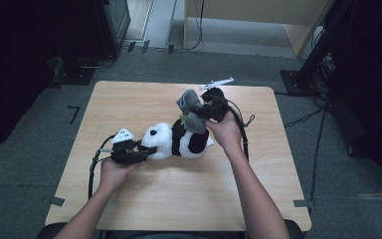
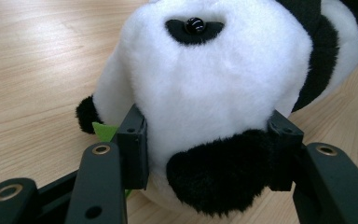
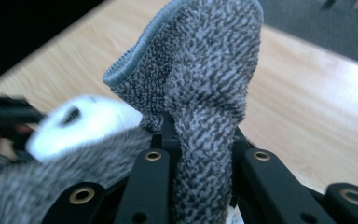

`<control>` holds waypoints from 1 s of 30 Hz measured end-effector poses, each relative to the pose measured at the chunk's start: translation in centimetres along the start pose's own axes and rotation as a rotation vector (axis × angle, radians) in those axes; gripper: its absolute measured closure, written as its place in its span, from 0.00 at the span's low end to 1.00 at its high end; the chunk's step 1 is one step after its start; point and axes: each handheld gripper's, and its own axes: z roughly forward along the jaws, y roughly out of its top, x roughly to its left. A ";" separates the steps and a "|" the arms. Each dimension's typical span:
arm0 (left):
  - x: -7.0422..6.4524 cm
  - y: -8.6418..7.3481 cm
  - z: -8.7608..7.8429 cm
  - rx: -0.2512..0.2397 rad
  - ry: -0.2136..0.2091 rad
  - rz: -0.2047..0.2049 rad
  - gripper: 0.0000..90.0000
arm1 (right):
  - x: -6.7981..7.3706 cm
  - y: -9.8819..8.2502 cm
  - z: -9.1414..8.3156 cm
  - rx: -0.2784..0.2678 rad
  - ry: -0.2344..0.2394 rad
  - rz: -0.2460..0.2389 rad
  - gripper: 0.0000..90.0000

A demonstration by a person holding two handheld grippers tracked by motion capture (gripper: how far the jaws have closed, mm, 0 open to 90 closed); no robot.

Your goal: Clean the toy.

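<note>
Pale wooden table [image 1: 129, 104], toy panda [image 1: 179, 142] lying mid-table. Left gripper [image 1: 146, 150] pinches its soft head; right gripper [image 1: 205, 110] is clamped on a limp grey cloth [image 1: 190, 107] (light, floppy), best gripped by the bunched fold.

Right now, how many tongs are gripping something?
2. The left tongs clamp the panda plush's head on the table; the right tongs pinch the grey sock above it.

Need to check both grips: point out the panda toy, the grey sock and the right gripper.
panda toy [image 2: 214, 79], left gripper view, white head.
grey sock [image 3: 205, 93], right gripper view, knit body.
right gripper [image 1: 206, 110], high view, jaw tips at sock.
</note>
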 end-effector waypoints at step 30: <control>-0.2 0.1 0.1 0.022 0.011 -0.006 0.54 | -2.3 -8.2 -2.7 -0.145 0.115 -0.003 0.88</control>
